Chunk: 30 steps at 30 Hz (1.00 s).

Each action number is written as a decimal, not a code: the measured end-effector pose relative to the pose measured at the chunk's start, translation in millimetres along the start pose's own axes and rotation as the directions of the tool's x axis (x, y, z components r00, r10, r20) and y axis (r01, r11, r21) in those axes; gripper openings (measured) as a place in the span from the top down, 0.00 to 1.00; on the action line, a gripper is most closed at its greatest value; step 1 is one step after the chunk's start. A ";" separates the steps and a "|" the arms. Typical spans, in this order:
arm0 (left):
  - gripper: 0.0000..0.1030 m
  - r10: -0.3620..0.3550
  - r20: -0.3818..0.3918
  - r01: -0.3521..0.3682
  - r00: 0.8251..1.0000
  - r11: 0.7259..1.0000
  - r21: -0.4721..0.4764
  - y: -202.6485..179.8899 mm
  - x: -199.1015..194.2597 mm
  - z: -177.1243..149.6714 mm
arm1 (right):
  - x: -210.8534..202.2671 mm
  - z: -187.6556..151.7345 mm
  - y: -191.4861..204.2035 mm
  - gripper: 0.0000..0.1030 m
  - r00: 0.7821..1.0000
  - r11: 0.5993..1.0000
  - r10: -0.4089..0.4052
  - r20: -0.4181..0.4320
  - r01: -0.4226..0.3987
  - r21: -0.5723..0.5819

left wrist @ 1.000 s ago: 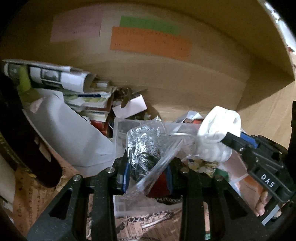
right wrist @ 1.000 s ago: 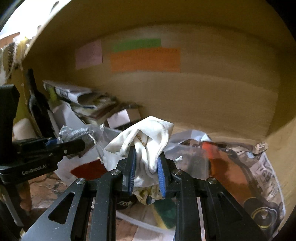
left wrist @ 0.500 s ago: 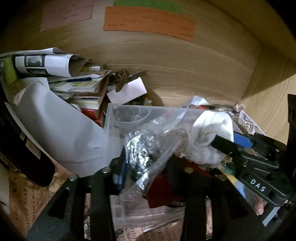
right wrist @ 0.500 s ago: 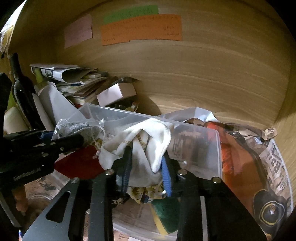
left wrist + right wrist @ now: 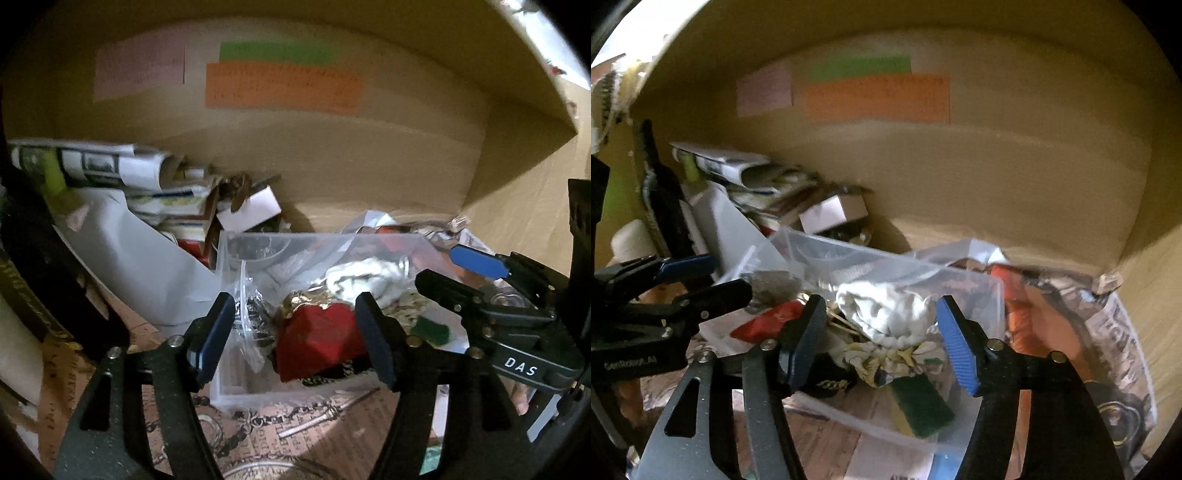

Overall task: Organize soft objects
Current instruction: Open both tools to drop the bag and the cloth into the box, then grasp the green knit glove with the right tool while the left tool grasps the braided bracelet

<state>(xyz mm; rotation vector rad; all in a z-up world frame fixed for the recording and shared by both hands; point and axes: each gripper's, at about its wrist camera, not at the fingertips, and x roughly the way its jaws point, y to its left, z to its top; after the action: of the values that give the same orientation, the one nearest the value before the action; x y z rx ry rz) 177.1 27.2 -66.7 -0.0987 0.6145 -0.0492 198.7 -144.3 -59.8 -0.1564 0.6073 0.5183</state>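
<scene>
White crumpled cloth [image 5: 886, 314] lies bunched in clear plastic bin [image 5: 993, 291], atop floral fabric [image 5: 886, 358]. Red soft item [image 5: 317, 339] at cloth's 8 o'clock; clear bag w/ dark contents [image 5: 251, 321] at 9, slumped against bin wall.

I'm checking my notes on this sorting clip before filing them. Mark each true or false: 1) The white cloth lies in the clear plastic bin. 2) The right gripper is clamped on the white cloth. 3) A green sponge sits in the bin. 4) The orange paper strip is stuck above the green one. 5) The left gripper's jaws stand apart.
1) True: the white cloth lies inside the clear plastic bin.
2) False: the right gripper is open, its jaws having just been opening, pads off the cloth.
3) True: the green sponge lies there.
4) False: the orange strip is below the green strip.
5) True: the left gripper is open.
</scene>
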 end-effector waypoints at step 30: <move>0.05 -0.045 -0.110 0.046 0.993 0.999 0.009 -18.3 -60.8 -107.2 | -70.5 -108.5 45.8 0.27 0.991 0.995 0.101 -0.085 -0.100 0.018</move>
<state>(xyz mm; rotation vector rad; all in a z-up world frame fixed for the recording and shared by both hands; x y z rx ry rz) 65.2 5.2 -117.0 -0.0991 0.7221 -0.1028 71.4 -165.6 -106.7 -0.1360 0.7052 0.6068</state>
